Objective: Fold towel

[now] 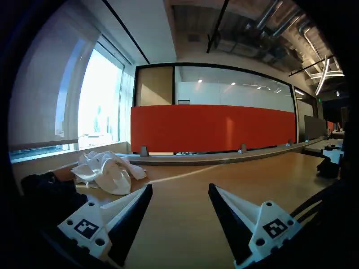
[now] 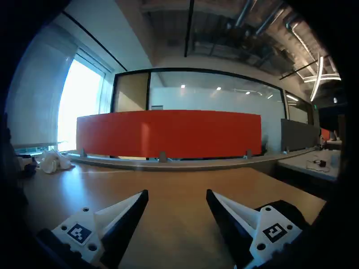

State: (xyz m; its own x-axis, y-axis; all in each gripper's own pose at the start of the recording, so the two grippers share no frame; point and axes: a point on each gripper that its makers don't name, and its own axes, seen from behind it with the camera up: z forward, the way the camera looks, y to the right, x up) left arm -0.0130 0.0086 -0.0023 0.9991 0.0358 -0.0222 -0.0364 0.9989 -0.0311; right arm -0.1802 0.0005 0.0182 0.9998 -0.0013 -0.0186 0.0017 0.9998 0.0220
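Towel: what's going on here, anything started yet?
Nothing is folded yet. The towel lies as a crumpled white heap on the wooden table, off to the left by the window. The left gripper and the right gripper are both open over bare tabletop and hold nothing. Both face the orange partition. The heap looks larger in the left gripper view, so that gripper seems to be the closer one.

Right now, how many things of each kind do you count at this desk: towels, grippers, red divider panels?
Crumpled white towel: 1
Grippers: 2, the left gripper and the right gripper, both open
Red divider panel: 1
Total: 4
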